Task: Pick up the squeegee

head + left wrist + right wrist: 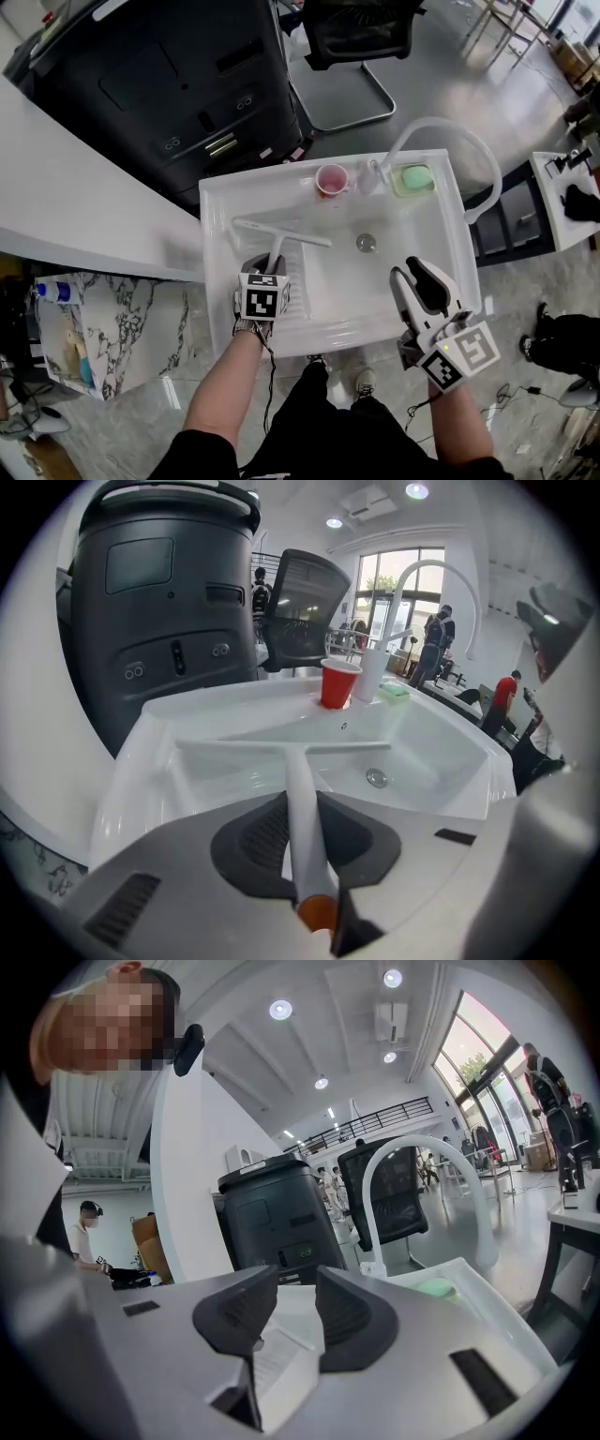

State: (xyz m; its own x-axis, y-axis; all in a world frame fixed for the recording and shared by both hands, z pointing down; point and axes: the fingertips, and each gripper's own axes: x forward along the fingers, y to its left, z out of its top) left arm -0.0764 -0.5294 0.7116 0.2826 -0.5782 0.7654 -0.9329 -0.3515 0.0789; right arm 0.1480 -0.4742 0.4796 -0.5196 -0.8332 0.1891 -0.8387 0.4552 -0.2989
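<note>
Clearly, the squeegee (298,794) sits pinched between fingers (251,841) of the left gripper (302,810).

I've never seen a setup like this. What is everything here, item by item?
sink: one, white, centre
faucet: one, white, arching over the sink's back right
squeegee: one, white with orange handle end, sink's left side
cup: one, red, back rim
pad: one, green, back rim right of the cup
drain: one, metal, basin floor
machine: one, black, behind the sink
office chair: one, black, behind the sink
left gripper: one, white and grey, shut on the squeegee's handle
right gripper: one, white and grey, open, empty, sink's front right
</note>
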